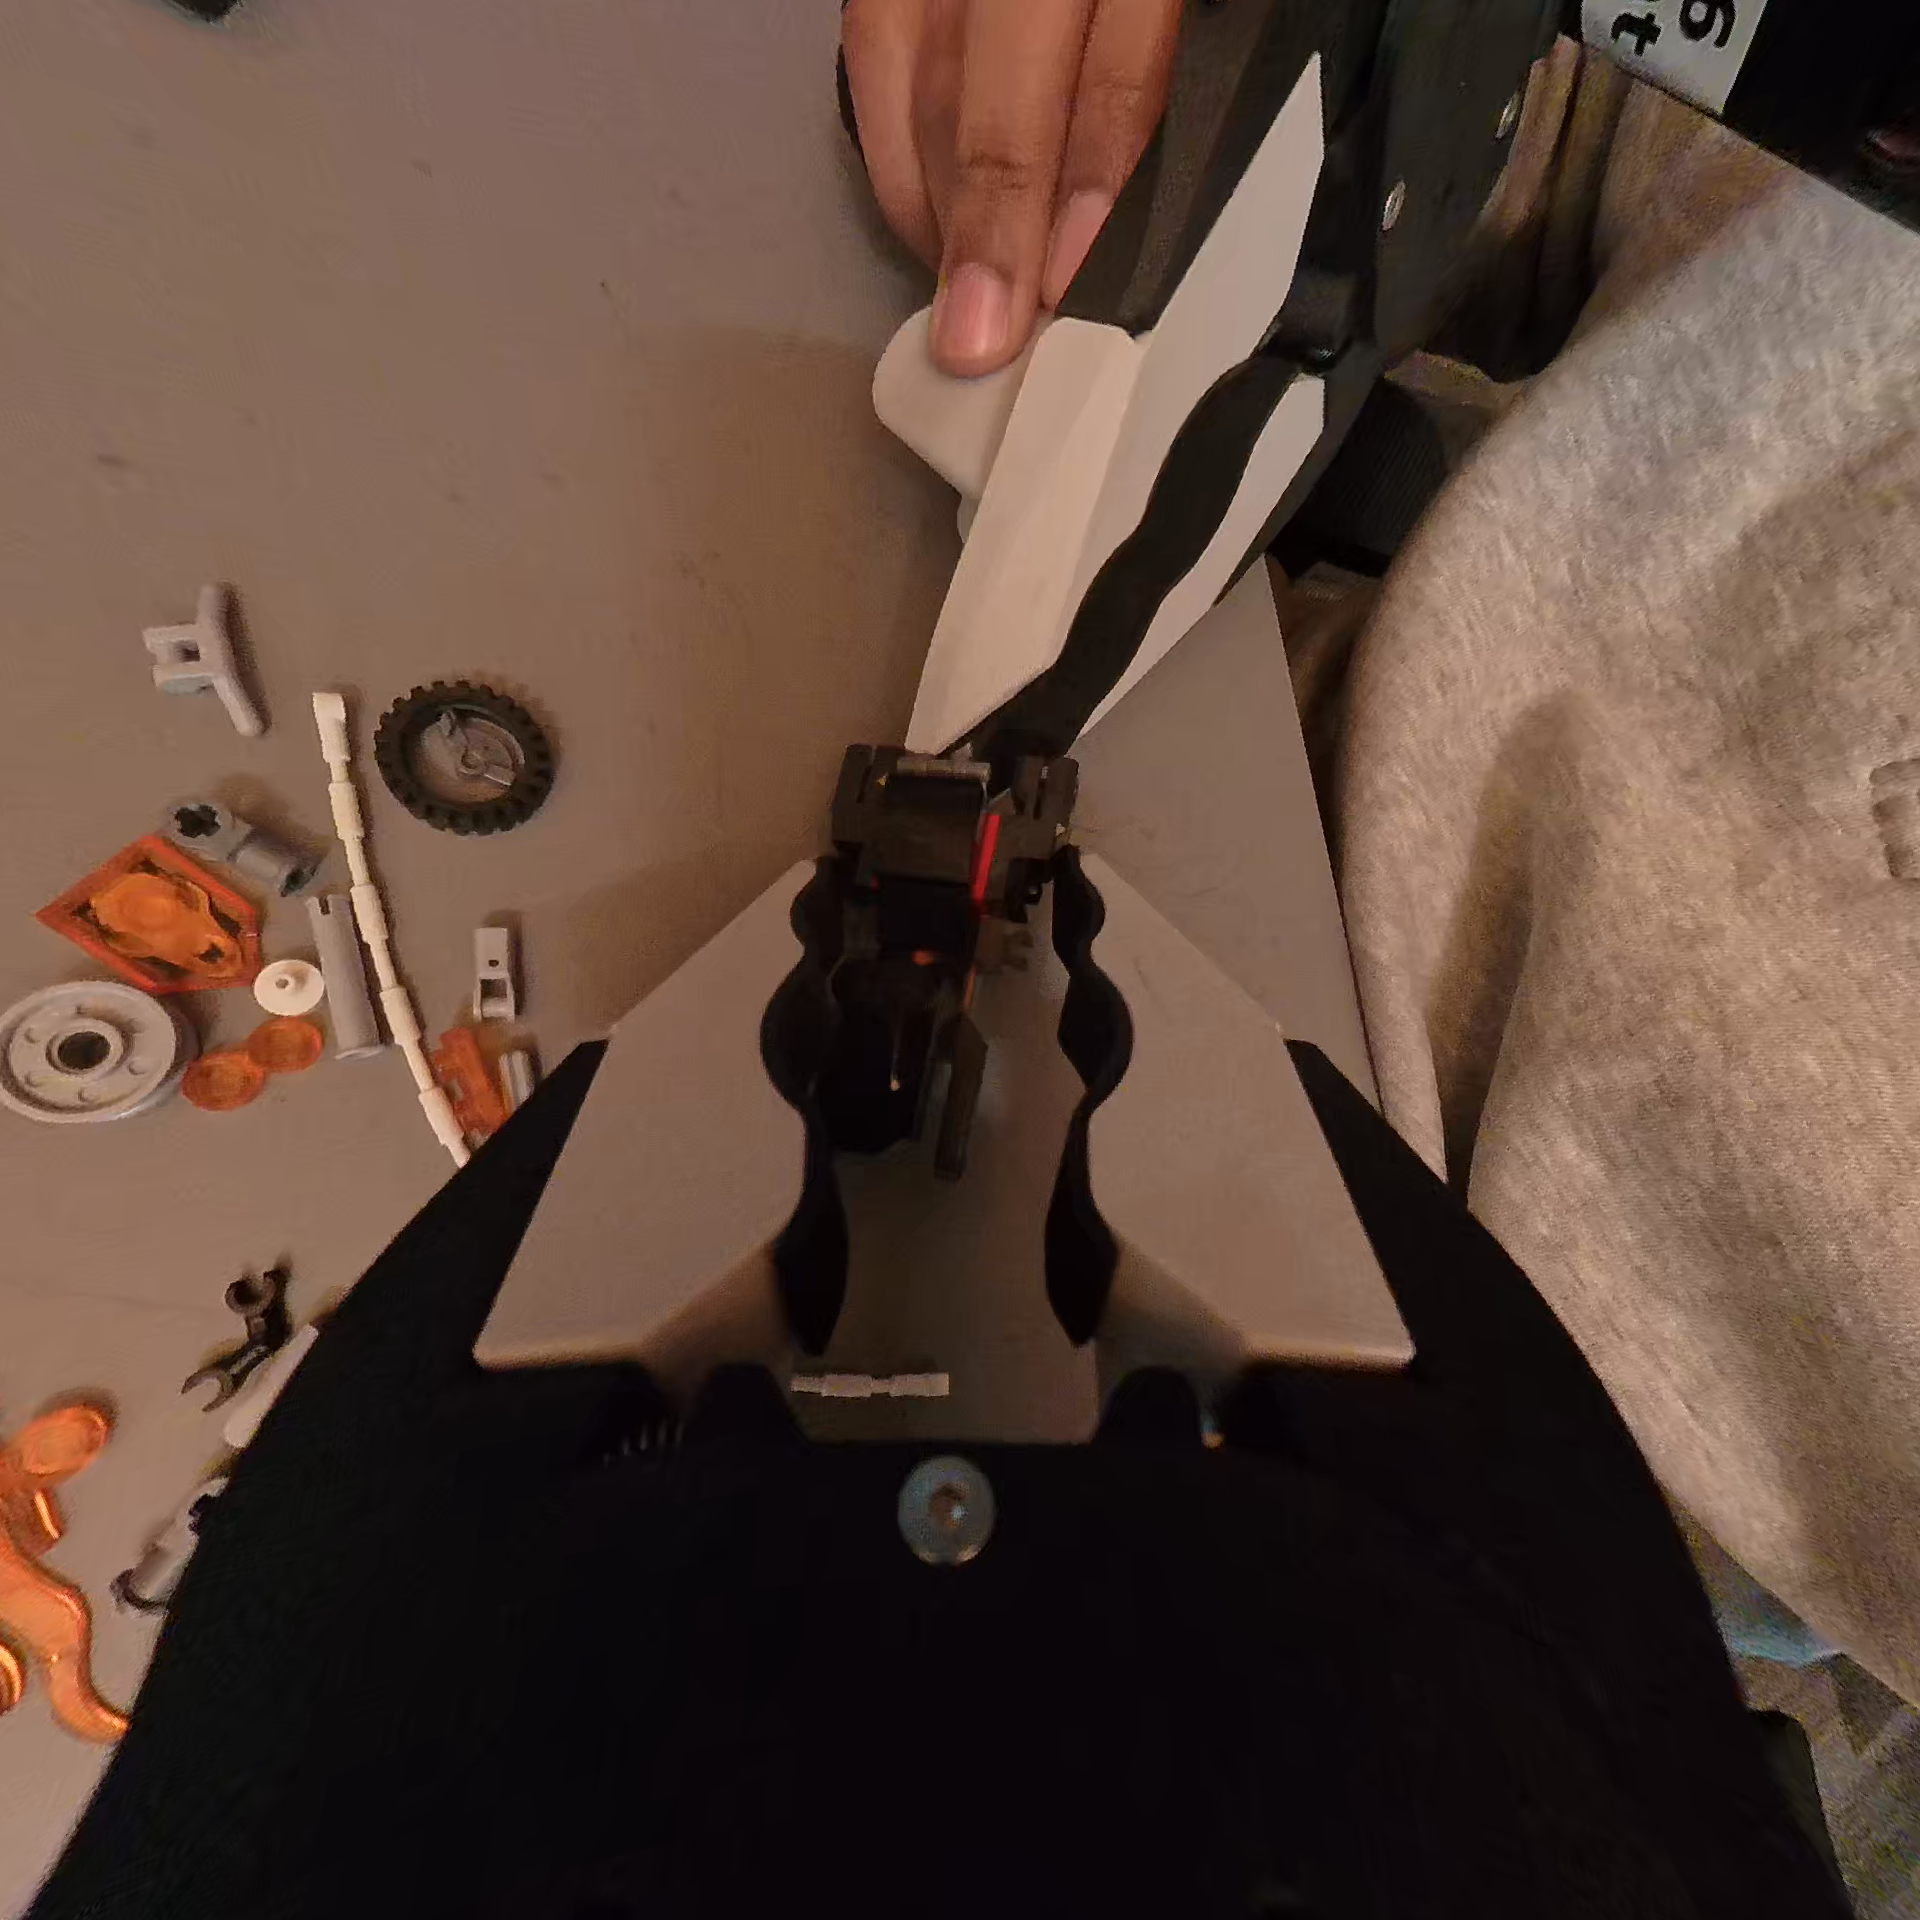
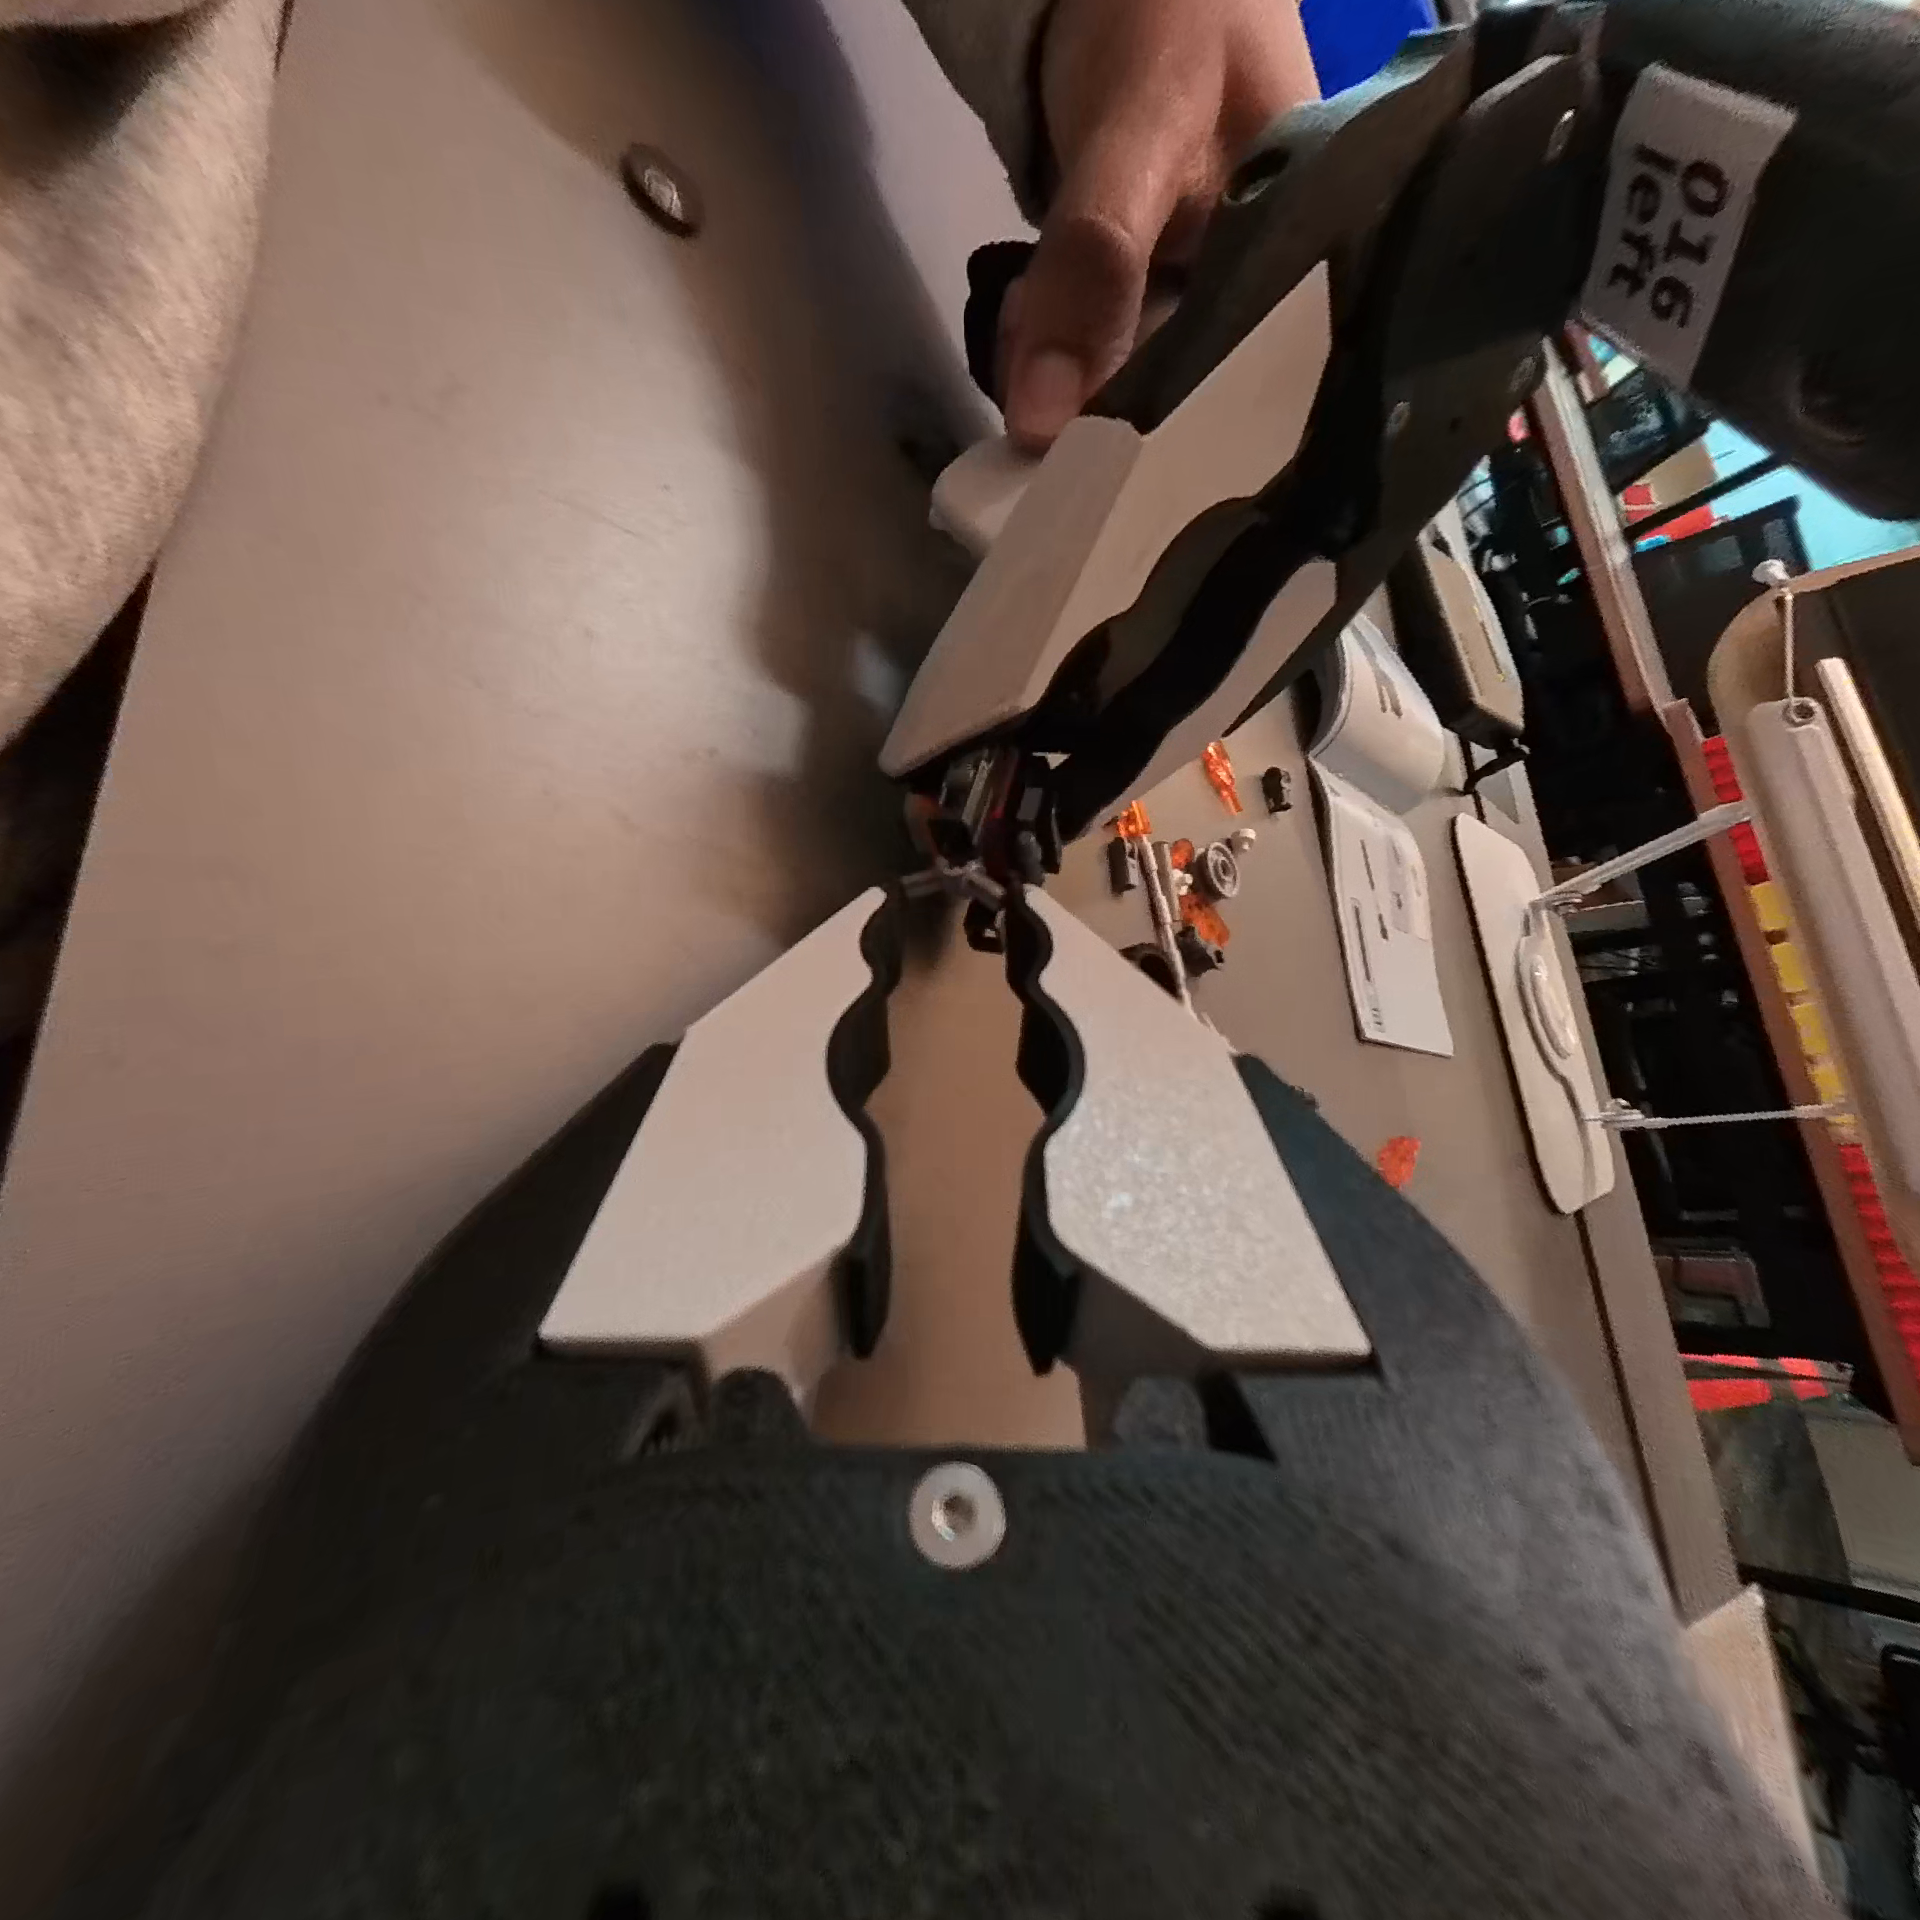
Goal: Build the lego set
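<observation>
My left gripper [image 1: 940,873] is shut on a small black lego assembly [image 1: 935,852] with red and orange bits, held over the table's near edge. My right gripper [image 1: 997,740] comes in from the upper right, held by a hand [image 1: 987,156], and its tips meet the far end of the assembly. In the right wrist view my right gripper [image 2: 945,899] is nearly shut, pinching a small grey piece [image 2: 932,883] at the end of the assembly [image 2: 987,816], which the left gripper [image 2: 971,764] grips from above.
Loose parts lie to the left: a black tyre [image 1: 468,755], an orange shield [image 1: 156,914], a grey wheel hub [image 1: 88,1049], a white chain [image 1: 374,914], orange flame pieces [image 1: 42,1558]. A person's grey sweatshirt [image 1: 1610,935] fills the right. An instruction booklet [image 2: 1392,914] lies farther off.
</observation>
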`<action>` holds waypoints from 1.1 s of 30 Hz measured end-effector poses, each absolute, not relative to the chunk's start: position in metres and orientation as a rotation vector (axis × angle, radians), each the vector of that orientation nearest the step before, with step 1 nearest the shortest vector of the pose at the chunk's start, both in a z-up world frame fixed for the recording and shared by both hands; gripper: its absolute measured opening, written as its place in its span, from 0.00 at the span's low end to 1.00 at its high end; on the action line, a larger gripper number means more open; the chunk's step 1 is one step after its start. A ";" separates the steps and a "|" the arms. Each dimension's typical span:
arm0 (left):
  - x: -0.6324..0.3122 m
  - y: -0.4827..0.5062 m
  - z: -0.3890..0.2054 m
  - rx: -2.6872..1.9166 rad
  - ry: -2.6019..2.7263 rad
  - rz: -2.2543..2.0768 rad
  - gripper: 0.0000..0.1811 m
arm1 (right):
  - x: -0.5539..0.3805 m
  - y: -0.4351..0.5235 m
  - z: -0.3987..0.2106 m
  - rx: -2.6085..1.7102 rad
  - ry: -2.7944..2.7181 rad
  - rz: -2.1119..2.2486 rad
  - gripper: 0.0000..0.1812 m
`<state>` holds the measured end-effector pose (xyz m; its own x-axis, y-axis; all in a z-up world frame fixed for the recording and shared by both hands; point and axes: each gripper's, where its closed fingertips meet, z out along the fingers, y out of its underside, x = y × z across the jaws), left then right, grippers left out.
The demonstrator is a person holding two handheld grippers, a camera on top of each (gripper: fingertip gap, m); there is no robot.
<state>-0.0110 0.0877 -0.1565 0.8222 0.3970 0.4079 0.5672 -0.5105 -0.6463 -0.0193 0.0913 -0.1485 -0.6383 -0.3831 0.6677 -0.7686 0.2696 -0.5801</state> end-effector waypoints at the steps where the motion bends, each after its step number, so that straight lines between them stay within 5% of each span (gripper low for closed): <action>1: -0.011 0.088 -0.157 -2.175 -0.703 -0.261 0.24 | -0.019 0.091 -0.149 1.037 -2.164 1.329 0.09; 15: -0.011 0.091 -0.156 -2.216 -0.676 -0.235 0.24 | -0.016 0.093 -0.146 0.929 -2.412 1.417 0.04; 25: -0.008 0.092 -0.154 -2.205 -0.661 -0.280 0.24 | -0.026 0.094 -0.134 0.946 -2.241 1.486 0.15; 33: -0.007 0.093 -0.155 -2.258 -0.618 -0.231 0.24 | -0.021 0.093 -0.135 0.997 -2.337 1.515 0.14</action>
